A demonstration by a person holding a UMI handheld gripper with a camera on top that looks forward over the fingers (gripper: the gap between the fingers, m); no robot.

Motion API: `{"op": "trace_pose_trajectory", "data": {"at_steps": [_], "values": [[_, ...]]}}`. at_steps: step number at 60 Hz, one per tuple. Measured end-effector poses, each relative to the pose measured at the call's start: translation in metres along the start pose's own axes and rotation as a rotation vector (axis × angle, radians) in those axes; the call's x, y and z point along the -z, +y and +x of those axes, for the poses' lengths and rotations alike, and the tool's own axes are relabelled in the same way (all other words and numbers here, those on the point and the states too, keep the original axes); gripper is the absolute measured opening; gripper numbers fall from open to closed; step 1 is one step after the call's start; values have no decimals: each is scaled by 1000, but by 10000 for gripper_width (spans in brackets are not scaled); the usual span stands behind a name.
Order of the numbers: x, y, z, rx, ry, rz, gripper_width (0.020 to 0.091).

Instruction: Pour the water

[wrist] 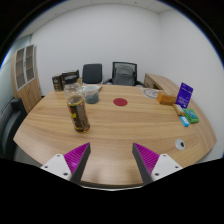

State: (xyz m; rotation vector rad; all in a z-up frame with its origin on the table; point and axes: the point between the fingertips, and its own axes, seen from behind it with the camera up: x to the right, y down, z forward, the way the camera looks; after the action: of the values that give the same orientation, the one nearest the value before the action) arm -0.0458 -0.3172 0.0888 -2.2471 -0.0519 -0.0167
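Observation:
A clear plastic bottle point(77, 111) with dark liquid and a dark cap stands upright on the wooden table point(115, 130), beyond my left finger. Behind it sits a clear glass cup point(93, 94). A small red coaster point(121, 102) lies further back near the table's middle. My gripper point(112, 160) is open, its magenta pads point(76, 157) spread wide with only bare table between them. The bottle is well ahead of the fingertips and untouched.
A purple box point(184, 95) and teal packets point(188, 117) lie at the table's right side, with a small bowl point(152, 94) behind them. Two office chairs point(123, 72) stand beyond the far edge. A shelf unit point(27, 72) is at the left wall.

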Motion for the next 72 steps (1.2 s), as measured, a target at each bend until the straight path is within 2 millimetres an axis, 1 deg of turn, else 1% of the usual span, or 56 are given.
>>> {"op": "trace_pose_trajectory", "data": {"at_steps": [5,7,10,13,18,26,32,35,37,39,41,42,44,49,52,53,54,62,65,68,72], "values": [[-19,-7,-53,-21,-35,26,859],[-28,-11,-71,-33,-47,31,858],[-40,-23,-96,-53,-65,53,860],[-54,-36,-111,-68,-69,82,857],[-79,-59,-127,-70,-59,130,859],[-119,-91,-132,-72,-23,214,846],[-142,-104,-129,-88,-10,249,791],[-145,-110,-129,-93,-6,281,746],[-148,-114,-128,-88,-1,299,696],[-149,-118,-128,-78,2,319,623],[-150,-121,-130,-62,-1,338,533],[-150,-122,-131,-55,0,343,519],[-153,-122,-131,-39,4,354,518],[-152,-124,-132,-12,2,374,459],[-152,-123,-132,-17,11,378,409],[-152,-123,-131,-20,13,376,408],[-151,-123,-132,-22,15,375,384],[-152,-122,-131,-11,24,351,378],[-148,-127,-138,-14,21,347,379],[-145,-138,-145,-31,3,349,378],[-140,-156,-163,-84,-55,362,379]]}}
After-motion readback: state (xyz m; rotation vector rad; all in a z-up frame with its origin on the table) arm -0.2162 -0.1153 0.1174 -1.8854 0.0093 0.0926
